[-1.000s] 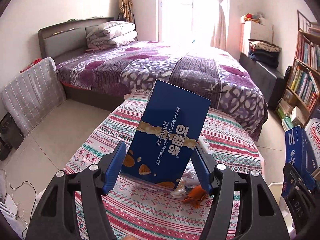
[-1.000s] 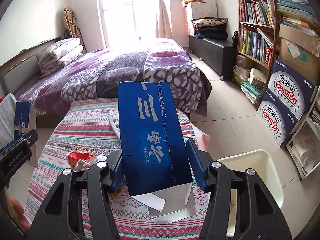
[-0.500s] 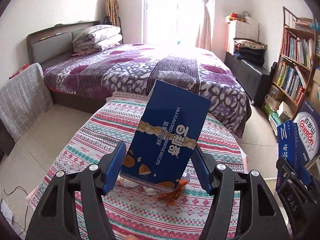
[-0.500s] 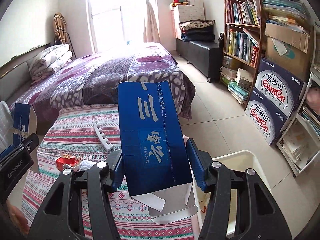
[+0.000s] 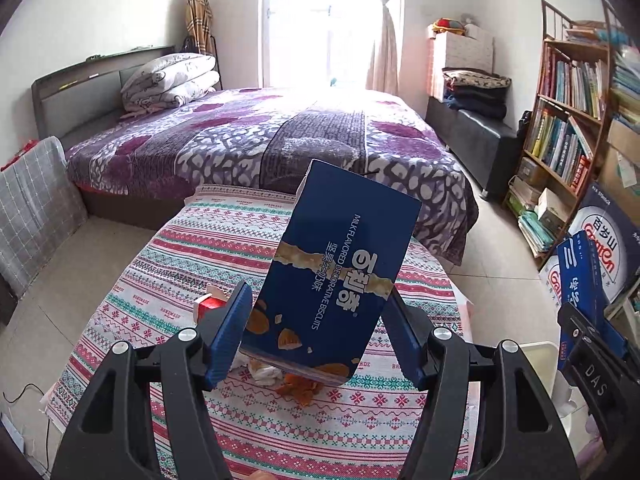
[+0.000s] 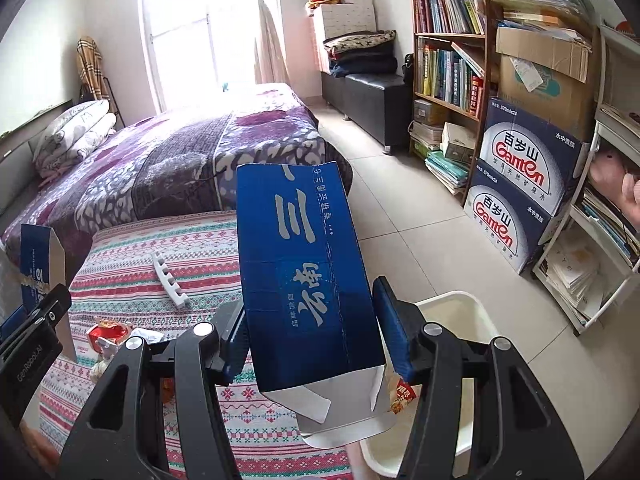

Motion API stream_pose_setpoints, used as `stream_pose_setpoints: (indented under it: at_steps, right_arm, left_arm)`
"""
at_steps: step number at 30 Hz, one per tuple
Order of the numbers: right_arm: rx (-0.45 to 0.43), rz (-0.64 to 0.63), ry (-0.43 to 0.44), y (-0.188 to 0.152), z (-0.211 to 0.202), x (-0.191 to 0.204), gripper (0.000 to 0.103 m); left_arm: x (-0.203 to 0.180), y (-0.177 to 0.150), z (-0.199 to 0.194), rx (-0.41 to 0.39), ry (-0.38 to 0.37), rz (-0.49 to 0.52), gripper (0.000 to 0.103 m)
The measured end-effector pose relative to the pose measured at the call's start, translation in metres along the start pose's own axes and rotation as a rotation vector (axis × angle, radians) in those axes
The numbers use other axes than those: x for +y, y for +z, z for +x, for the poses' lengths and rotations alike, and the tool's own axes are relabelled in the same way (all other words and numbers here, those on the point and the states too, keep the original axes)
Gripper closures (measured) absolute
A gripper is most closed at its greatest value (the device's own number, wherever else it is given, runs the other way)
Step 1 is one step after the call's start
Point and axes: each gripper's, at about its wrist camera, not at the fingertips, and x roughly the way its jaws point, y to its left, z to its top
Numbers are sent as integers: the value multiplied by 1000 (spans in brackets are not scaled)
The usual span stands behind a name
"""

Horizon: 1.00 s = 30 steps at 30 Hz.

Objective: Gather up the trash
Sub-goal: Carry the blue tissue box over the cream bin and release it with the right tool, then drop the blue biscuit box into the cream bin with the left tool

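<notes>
Gripping a piece of trash in each tool, we had the left gripper (image 5: 316, 336) clenched on a dark blue cardboard biscuit box (image 5: 340, 276) with white lettering and gold cookie pictures, its blue pads pressing the box's two narrow sides while it stood tilted above the striped, patterned tablecloth (image 5: 208, 248). Our right gripper (image 6: 310, 336) was likewise clamped on a taller blue carton (image 6: 300, 272) with pale characters, whose torn silver-lined bottom flaps hung open below the jaws. That carton sat over the table's edge, just beside the white plastic bin (image 6: 476, 312) on the tiled floor, where we judged both boxes belonged. On the cloth lay more trash: a red wrapper (image 6: 106, 330) with crumpled white paper, orange scraps (image 5: 300, 390) under the biscuit box, and a white toothed plastic strip (image 6: 170, 280). We judged several ways this could go wrong. Empty card is light and yielding, so a squeeze on the sides might buckle either box and let it twist out. The tall carton, let go before it was truly over the opening, could catch the bin's rim and tip onto the floor. Its loose flaps might snag that rim too. The biscuit box was well short of the bin, and swinging it across could knock it against the other gripper or sweep the small scraps off the table.
</notes>
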Motion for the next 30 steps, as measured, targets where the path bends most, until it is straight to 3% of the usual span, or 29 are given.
stream_pose_setpoints:
  at_steps: [11, 18, 19, 22, 30]
  right_arm:
    - [86, 141, -90, 5, 15, -56, 50]
    - [97, 201, -139, 5, 15, -86, 48]
    - [103, 207, -142, 5, 15, -90, 46]
    - [91, 247, -172, 5, 12, -105, 18]
    - [51, 269, -219, 9, 4, -129, 13]
  left_arm:
    - [-26, -7, 4, 13, -45, 48, 39]
    - [-47, -13, 5, 22, -82, 80, 39]
    - [-51, -14, 5, 24, -88, 87, 39]
    - [-63, -18, 6, 31, -108, 107, 39]
    - [-94, -27, 4, 40, -161, 145, 39]
